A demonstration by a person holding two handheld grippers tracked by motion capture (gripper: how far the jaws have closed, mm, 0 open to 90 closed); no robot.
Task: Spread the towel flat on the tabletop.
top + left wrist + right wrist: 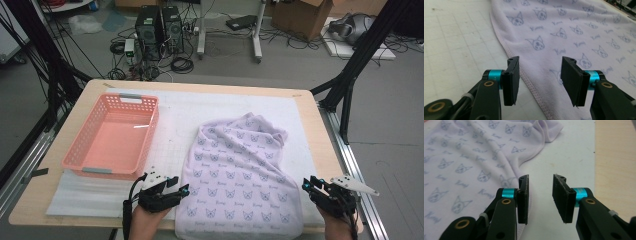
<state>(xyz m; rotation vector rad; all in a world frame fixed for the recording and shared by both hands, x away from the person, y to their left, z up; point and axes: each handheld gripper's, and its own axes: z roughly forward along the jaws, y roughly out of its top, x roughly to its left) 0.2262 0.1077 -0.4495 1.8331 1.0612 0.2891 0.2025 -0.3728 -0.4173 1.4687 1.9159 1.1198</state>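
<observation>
Towel (pixel 239 172) flat on table (pixel 312 120) mat, near edge overhanging. Left gripper (pixel 184 190) and right gripper (pixel 305 184) at near corners, jaws apart, empty; placed to pinch hems, likely for folding. Basket (pixel 112 137) left.

— Where are the hands?

— Both come in from the bottom edge of the high view, low and well apart. The left hand-held gripper (pixel 184 190) points forward and to the right; the right hand-held gripper (pixel 305 184) points forward and to the left.

— And the jaws?

— On each, the two black jaws stand parted with a clear gap, pads facing one another, nothing pressed between them.
</observation>
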